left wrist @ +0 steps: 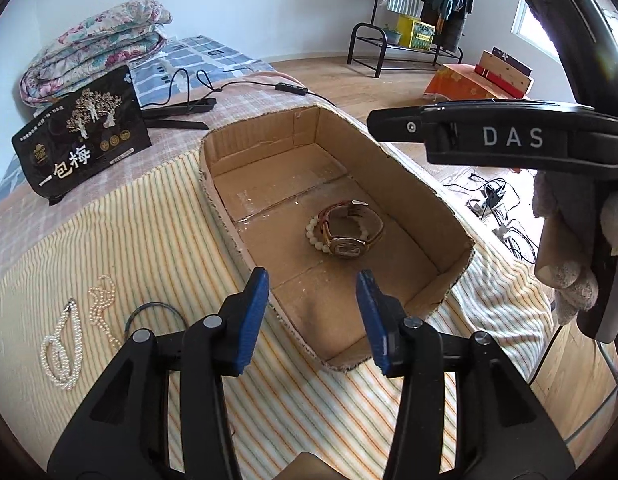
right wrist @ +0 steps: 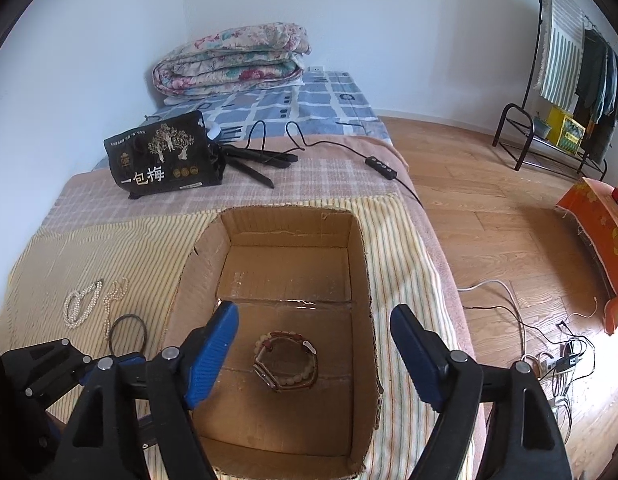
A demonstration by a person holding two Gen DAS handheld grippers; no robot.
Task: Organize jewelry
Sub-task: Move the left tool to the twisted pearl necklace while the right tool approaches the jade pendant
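A wristwatch with a brown strap lies on the floor of an open cardboard box, with a bracelet of pale beads lying against it, the two overlapping. The box sits on a striped cloth spread over a bed. The right hand-held gripper hangs over the box with its blue jaws spread wide and nothing between them; the watch lies below, framed by the gap. The left hand-held gripper is released too, its jaws parted and empty above the box's near rim, the watch a little beyond its tips. Left of the box, on the cloth, lie two pearl necklaces and a dark thin bangle, all apart from both grippers.
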